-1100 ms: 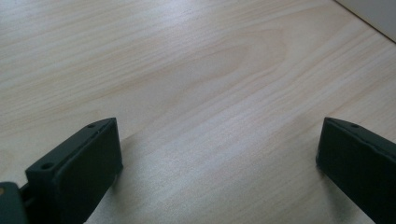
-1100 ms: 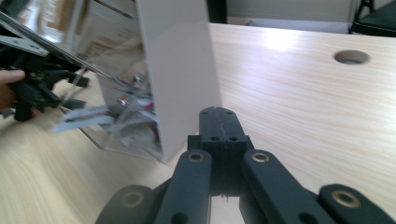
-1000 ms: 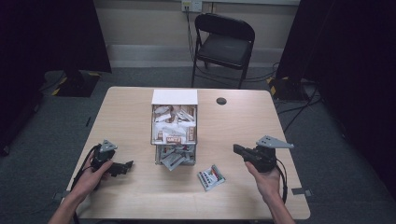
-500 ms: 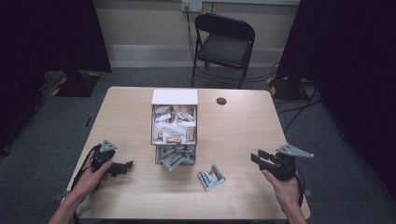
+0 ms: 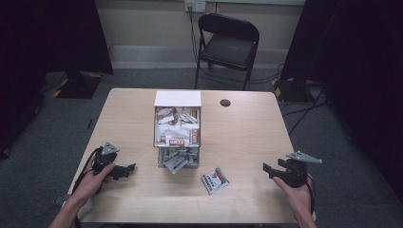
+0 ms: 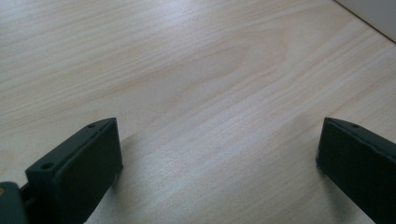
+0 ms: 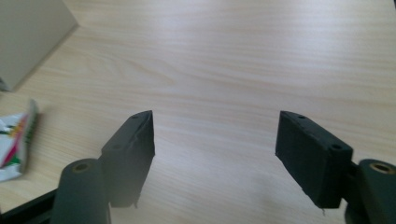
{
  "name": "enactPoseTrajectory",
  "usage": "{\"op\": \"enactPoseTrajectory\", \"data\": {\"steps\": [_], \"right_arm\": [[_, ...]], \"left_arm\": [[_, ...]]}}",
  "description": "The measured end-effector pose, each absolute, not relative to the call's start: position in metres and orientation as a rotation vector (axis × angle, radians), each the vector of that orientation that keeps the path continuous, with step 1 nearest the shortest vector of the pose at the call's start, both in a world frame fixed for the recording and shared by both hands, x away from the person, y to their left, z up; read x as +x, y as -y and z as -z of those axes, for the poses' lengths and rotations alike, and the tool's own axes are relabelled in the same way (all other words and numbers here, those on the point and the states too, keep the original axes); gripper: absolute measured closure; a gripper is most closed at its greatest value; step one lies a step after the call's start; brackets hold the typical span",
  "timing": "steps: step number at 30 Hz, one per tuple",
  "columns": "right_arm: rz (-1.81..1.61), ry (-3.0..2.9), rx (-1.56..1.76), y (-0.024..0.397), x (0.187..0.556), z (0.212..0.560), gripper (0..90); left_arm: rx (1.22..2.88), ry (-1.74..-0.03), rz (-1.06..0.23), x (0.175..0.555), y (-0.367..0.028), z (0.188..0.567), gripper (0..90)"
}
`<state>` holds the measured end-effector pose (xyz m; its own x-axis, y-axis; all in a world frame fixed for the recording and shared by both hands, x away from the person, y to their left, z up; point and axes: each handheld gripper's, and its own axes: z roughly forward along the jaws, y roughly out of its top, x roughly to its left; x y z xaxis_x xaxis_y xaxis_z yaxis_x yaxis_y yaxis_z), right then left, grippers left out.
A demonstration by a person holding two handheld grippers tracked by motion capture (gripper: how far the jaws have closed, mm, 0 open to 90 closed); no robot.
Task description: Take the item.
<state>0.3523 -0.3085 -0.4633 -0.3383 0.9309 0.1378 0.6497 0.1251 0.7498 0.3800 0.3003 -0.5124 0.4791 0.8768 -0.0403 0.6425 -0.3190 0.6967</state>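
1. Table (image 5: 247, 137): pale wood, seen from above, grey carpet around it.
2. Box (image 5: 177, 124): stood mid-table, white lid flap folded back at the far side, full of small packets; its near end was open and a few grey packets (image 5: 175, 161) spilled out against it.
3. Loose packet (image 5: 215, 180): lay flat on the table, just in front and to the right of the box, apart from it (red and green print, text too small to read). In the right gripper view it showed at the left edge (image 7: 16, 140), with the box wall (image 7: 32, 37) at top left.
4. Left gripper (image 5: 127, 169): low at the table's near left, held in the left hand (image 5: 90, 178), jaws pointing right toward the box, well apart from it. In the left gripper view (image 6: 217, 154) the jaws were wide apart with bare wood between them, gripping nothing.
5. Right gripper (image 5: 267, 168): near the table's right edge, held in the right hand (image 5: 297, 194), jaws pointing left toward the loose packet, well apart from it. In the right gripper view (image 7: 215, 140) the jaws were apart, nothing between them, bare wood below.
6. Black disc (image 5: 225, 102): small, on the table's far side, right of the box lid (cannot tell what it was).
7. Chair (image 5: 228, 45): black folding, stood beyond the table's far edge by the wall.
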Motion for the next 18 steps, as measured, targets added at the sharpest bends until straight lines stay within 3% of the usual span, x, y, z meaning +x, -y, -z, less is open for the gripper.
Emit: {"op": "enactPoseTrajectory", "data": {"steps": [18], "right_arm": [[-0.764,-2.084,1.572,0.304,0.349,0.492,16.3]], "left_arm": [[2.07,-1.251,-0.459,0.38,-0.3,0.512,0.0]]}}
